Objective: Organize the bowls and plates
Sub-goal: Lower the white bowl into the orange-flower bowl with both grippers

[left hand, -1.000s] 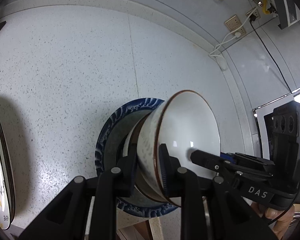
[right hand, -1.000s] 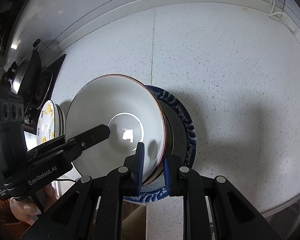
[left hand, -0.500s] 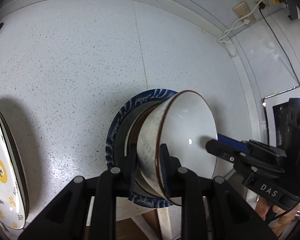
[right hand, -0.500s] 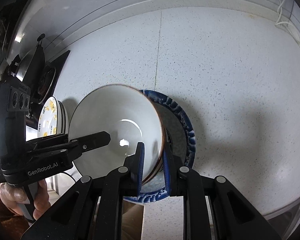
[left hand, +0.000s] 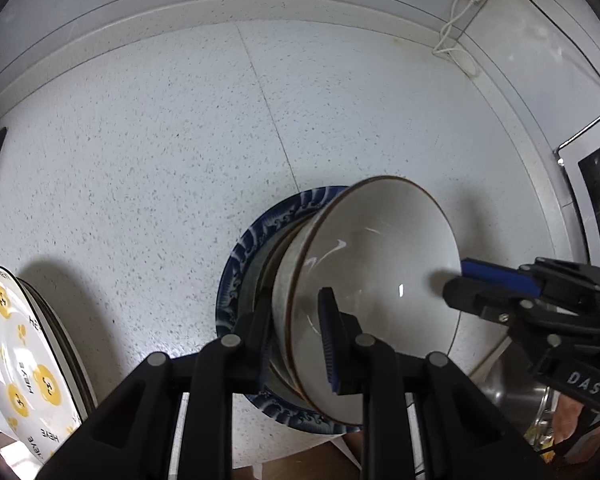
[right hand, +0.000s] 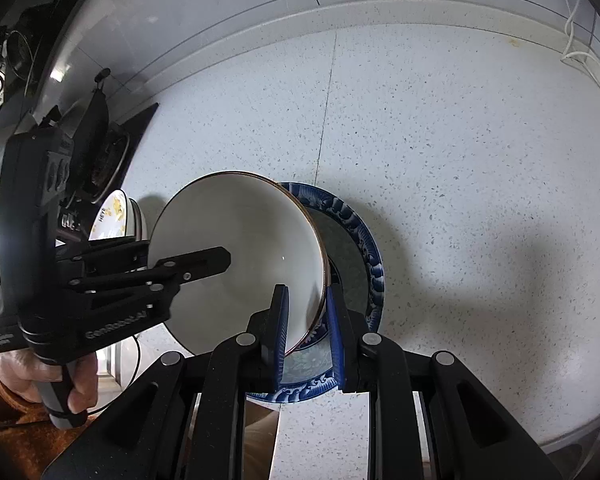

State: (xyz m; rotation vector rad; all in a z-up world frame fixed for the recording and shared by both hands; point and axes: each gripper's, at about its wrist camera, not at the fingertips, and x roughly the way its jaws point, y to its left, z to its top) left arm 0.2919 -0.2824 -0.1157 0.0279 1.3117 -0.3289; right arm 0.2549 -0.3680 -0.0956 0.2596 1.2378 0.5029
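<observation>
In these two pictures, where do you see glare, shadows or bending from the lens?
Left wrist view: small glints lie inside the white bowl; the bear plate casts a soft shadow on the speckled counter; the wall edge curves with the fisheye. Right wrist view: a broad soft shadow crosses the counter right of the blue-rimmed plate; a bright window patch washes out the left edge.

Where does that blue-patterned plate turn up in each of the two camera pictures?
Left wrist view: blue-rimmed plate sits low in the middle, behind the white bowl.
Right wrist view: it lies centre, right of the bowl.
Shared landmark: the countertop seam running up from the plate.
</observation>
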